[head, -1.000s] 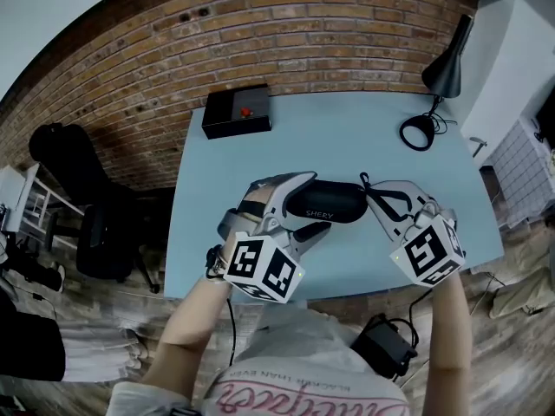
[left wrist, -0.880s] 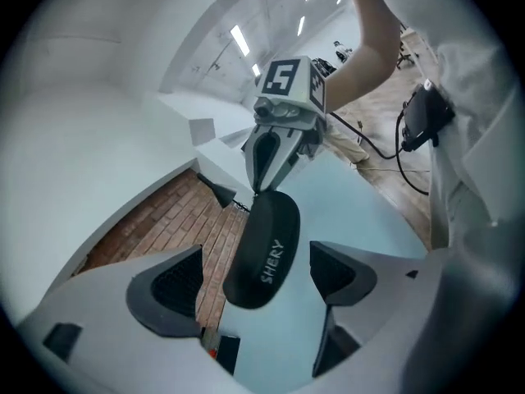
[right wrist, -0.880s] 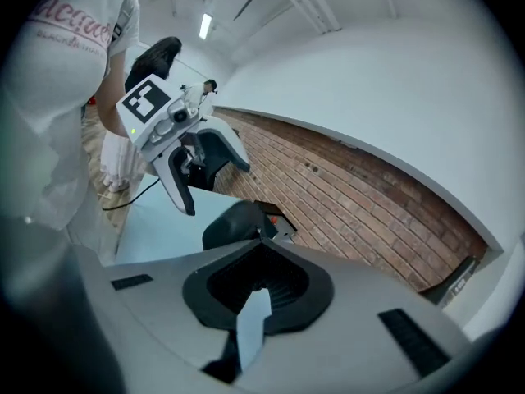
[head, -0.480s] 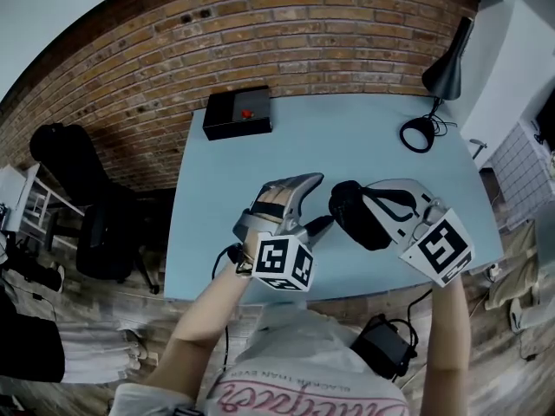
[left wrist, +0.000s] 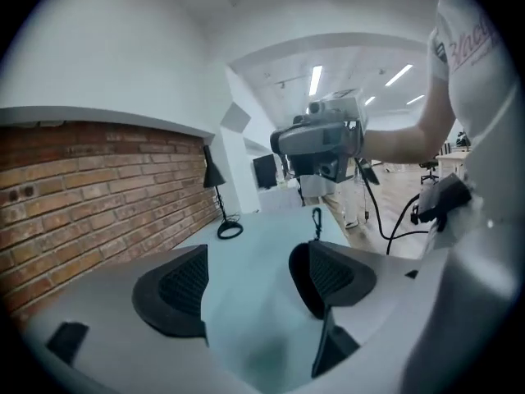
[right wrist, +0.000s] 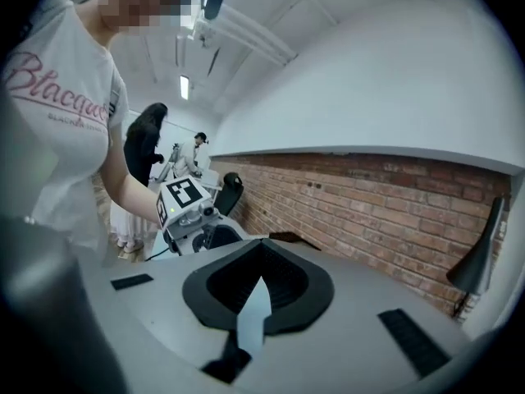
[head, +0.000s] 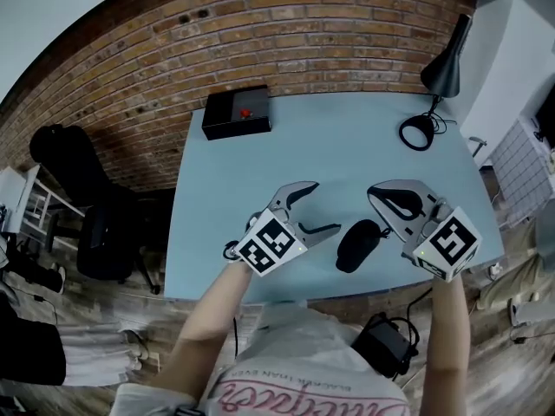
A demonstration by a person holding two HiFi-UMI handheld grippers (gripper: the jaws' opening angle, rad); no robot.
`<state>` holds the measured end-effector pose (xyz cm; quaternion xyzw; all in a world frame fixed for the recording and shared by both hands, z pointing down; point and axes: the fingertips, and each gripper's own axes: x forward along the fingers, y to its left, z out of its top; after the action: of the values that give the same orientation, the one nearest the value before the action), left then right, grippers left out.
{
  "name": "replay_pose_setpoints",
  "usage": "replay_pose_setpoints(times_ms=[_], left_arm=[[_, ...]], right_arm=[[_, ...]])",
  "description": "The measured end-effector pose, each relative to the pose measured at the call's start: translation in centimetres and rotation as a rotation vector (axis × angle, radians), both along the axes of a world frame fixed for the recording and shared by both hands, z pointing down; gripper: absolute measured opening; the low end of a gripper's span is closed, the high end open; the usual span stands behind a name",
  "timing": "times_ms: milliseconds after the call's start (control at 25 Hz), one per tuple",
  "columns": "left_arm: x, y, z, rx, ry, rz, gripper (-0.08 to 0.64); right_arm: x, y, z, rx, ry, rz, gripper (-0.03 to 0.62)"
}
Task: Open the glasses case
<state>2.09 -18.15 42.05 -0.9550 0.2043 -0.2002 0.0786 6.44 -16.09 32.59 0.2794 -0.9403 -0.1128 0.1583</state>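
overhead head view, gripper views face-to-face

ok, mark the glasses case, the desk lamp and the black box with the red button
glasses case (head: pixel 357 244): head view, middle of its black shell.
desk lamp (head: pixel 446 73): head view, on the black shade.
black box (head: pixel 224 111): head view, left half of its top face.

An office room with a brick wall.
A long red brick wall (head: pixel 260 33) runs behind a light blue surface (head: pixel 347 146). A black desk lamp (head: pixel 445 72) stands on it. A black office chair (head: pixel 102 237) sits on the wood floor (head: pixel 165 319) beside it. Long lights (left wrist: pixel 316 79) shine overhead.
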Motion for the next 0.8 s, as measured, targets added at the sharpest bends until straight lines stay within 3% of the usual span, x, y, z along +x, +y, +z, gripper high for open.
replay_pose_setpoints(times_ms=[160,320,520,680,800], left_arm=[[0.4,0.2,3.8,-0.058,-0.084,-0.036,0.4],[1.0,0.8,5.5,-0.123,-0.08,-0.036,0.4],[1.6,0.0,5.6,-0.186,-0.018,-0.07,0.397],[2.3,-0.7,6.7,-0.212,-0.027,-0.101,0.396],[2.4,-1.8,8.7,-0.287,-0.046,-0.173,0.396]], right_arm=[[1.4,-1.4,6.6,-0.118,0.013,0.145,0.018],[2.4,-1.4,8.8,-0.17,-0.048,0.207,0.018],[4.0,-1.9,9.7,-0.193,-0.081,0.294,0.018],[4.6,-2.0,11.0,-0.227,-0.075,0.333,0.02],[5.4,-2.1,12.5,-0.276,-0.078,0.378,0.02]])
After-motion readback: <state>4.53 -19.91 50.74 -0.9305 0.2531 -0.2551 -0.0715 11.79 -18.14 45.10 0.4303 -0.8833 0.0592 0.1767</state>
